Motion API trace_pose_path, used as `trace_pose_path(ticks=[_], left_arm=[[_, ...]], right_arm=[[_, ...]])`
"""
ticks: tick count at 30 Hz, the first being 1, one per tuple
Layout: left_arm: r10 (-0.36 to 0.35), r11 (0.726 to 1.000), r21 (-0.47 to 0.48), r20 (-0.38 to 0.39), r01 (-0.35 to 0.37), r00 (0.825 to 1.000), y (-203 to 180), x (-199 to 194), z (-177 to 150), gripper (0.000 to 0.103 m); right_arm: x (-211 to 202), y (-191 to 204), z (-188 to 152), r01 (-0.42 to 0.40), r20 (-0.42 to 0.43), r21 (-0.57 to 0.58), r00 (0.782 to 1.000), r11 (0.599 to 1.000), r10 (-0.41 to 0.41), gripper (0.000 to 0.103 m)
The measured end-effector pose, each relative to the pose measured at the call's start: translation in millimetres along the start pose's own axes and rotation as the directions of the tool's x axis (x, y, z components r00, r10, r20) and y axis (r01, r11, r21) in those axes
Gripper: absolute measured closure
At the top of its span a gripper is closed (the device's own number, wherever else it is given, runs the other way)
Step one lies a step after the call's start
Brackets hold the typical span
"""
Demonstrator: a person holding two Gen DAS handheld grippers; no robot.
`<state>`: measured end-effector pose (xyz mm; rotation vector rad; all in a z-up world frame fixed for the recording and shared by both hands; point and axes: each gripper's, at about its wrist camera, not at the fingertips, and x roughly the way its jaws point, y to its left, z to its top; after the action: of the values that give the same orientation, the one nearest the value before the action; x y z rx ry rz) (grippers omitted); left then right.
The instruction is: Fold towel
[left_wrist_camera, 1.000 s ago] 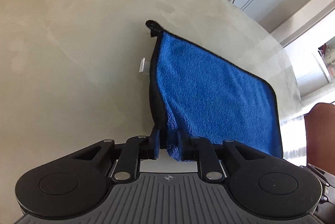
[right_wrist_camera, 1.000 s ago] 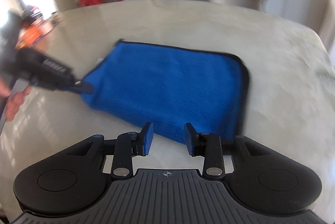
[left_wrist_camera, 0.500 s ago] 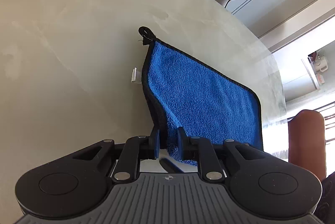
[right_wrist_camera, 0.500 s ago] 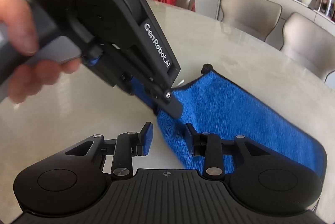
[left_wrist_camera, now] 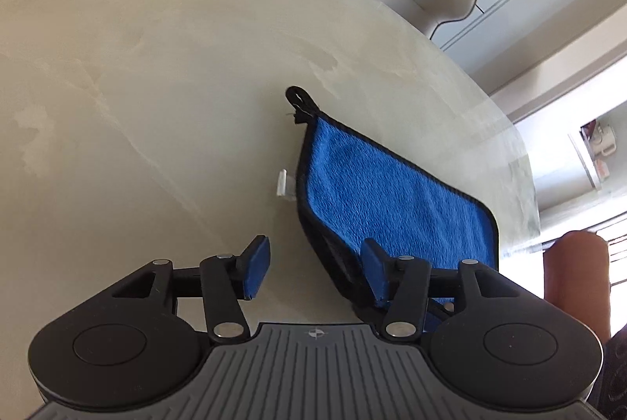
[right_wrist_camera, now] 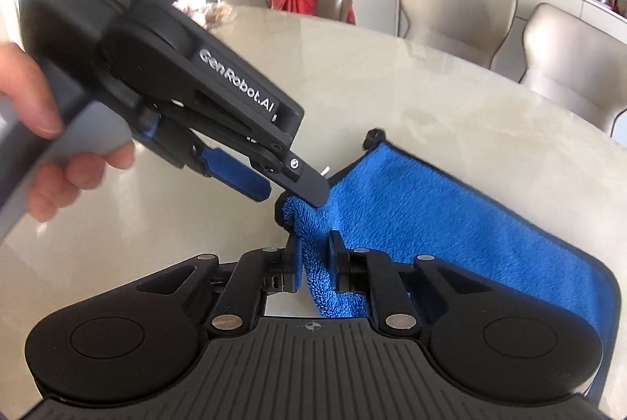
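Blue plush towel (right_wrist_camera: 450,220) (black-edged), bunched between closing right gripper (right_wrist_camera: 313,259) jaws; left gripper (left_wrist_camera: 313,271) jaws opening, empty.

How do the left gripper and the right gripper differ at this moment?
The left gripper has its jaws opening, nothing pressed between them; the right gripper has its jaws closing on the blue towel. The left stands beside the towel's corner; the right pinches a bunched edge. Both share blue pads and black frames.

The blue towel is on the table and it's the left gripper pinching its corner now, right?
Not quite. The right gripper pinches the blue towel, its jaws closing on the cloth in the right wrist view. The left gripper is opening, nothing between its pads. The towel does lie on the table.
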<state>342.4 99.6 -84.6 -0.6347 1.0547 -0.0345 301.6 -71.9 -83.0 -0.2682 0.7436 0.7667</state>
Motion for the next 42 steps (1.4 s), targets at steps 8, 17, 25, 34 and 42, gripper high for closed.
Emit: trace_pose_path(ticks=[8,17,25,34,42], left_arm=[[-0.039,0.997,-0.062,-0.053,0.036,0.998,10.3,22.2,22.5,0.042],[-0.051,0.995,-0.090,-0.097,0.042,0.994,6.7,54.7,49.8,0.041],[-0.091,0.994,-0.065,-0.141,0.083,0.986,-10.1,79.6,65.4,0.061],[-0.062,0.998,-0.005,-0.117,0.062,0.991,-19.0,80.0,70.7,0.096],[-0.032,0.999,0.010,-0.111,0.034,0.993,-25.2,79.9,69.7,0.097]], right_arm=[[-17.0,-11.4,2.3,-0.006,0.038,0.066,0.999,0.998,0.004,0.090],[-22.2,-18.3,0.9,-0.023,0.038,0.063,0.999,0.998,0.021,0.090],[-14.3,-19.2,1.0,-0.021,0.032,0.055,0.999,0.998,0.019,0.090],[-12.1,-15.7,-5.2,-0.011,0.035,0.050,0.999,0.999,0.010,0.087],[3.1,-5.7,-2.2,0.041,0.047,-0.028,0.998,0.999,-0.039,0.073]])
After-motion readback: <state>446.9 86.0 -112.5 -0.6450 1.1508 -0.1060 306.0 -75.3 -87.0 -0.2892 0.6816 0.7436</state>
